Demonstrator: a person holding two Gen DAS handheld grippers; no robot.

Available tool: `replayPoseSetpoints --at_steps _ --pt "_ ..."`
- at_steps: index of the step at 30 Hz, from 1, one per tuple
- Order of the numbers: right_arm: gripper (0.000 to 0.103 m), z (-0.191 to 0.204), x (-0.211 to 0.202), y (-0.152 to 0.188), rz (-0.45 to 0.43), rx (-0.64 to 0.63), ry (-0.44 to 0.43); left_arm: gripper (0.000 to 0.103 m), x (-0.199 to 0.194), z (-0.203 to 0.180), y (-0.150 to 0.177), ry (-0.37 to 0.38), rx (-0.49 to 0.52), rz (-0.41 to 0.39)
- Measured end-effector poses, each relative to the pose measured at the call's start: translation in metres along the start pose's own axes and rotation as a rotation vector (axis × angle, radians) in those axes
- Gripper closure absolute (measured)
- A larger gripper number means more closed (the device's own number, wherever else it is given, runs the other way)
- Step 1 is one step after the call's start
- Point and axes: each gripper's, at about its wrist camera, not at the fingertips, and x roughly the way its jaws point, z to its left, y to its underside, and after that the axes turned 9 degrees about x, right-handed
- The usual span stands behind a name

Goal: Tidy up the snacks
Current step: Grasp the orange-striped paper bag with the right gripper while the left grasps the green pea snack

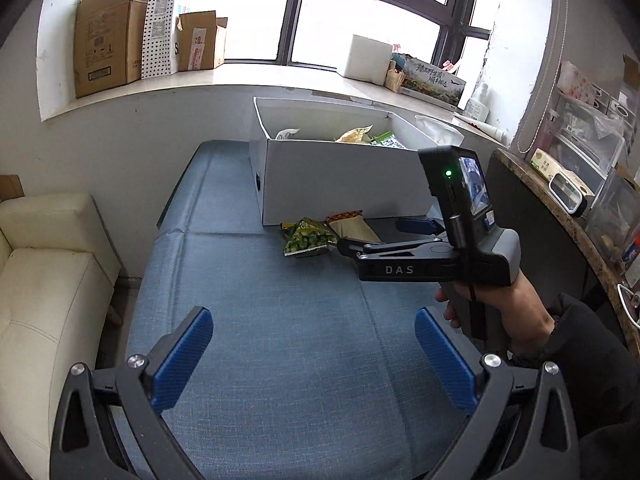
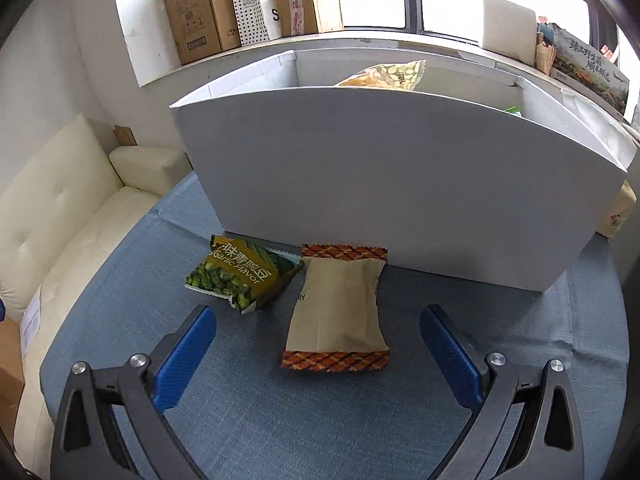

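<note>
A tan snack packet (image 2: 336,308) with orange patterned ends lies on the blue cloth in front of a white box (image 2: 380,184). A green garlic-pea packet (image 2: 240,272) lies just left of it. My right gripper (image 2: 318,344) is open and empty, with the tan packet's near end between its blue fingers. In the left wrist view the right gripper (image 1: 380,236) points at the tan packet (image 1: 356,228) and the green packet (image 1: 306,237) by the white box (image 1: 340,176). My left gripper (image 1: 314,344) is open and empty over bare cloth. Several snack bags (image 1: 356,135) lie inside the box.
The blue-covered table (image 1: 260,320) meets a cream sofa (image 1: 44,280) on the left. A windowsill behind holds cardboard boxes (image 1: 108,32) and a white box (image 1: 366,58). A dark counter (image 1: 560,216) with cluttered containers stands on the right.
</note>
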Motion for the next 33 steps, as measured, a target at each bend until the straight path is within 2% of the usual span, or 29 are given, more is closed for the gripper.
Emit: replayPoseSetpoints --at_steps 7,10,11,12,16,24,26,29,33 --pt "0.0 0.005 0.02 -0.009 0.025 -0.016 0.071 0.0 0.001 0.007 0.005 -0.004 -0.012 0.006" --pt "0.001 0.004 0.025 -0.009 0.031 -0.01 0.066 0.0 0.003 0.01 0.008 0.008 -0.029 0.015" --pt "0.009 0.002 0.027 -0.009 0.036 -0.003 0.076 0.0 0.005 0.01 0.007 0.004 -0.03 0.02" --pt "0.024 0.0 0.03 -0.008 0.053 0.009 0.086 0.0 0.005 0.011 0.008 0.0 -0.031 0.023" --pt "0.048 0.0 0.032 -0.01 0.051 0.003 0.113 0.0 0.008 0.013 0.007 0.001 -0.036 0.026" --pt "0.053 -0.007 0.008 0.0 0.044 0.037 0.097 0.0 0.022 0.012 0.005 -0.011 -0.011 0.05" --pt "0.053 -0.009 -0.009 0.007 0.017 0.032 0.103 0.0 0.028 0.011 0.001 -0.016 0.004 0.055" --pt "0.053 -0.015 -0.041 0.02 -0.03 0.039 0.098 0.0 0.042 0.006 -0.005 0.021 0.018 0.07" --pt "0.053 -0.029 -0.088 0.036 -0.098 0.077 0.109 0.0 0.069 -0.008 -0.018 0.031 0.081 0.083"
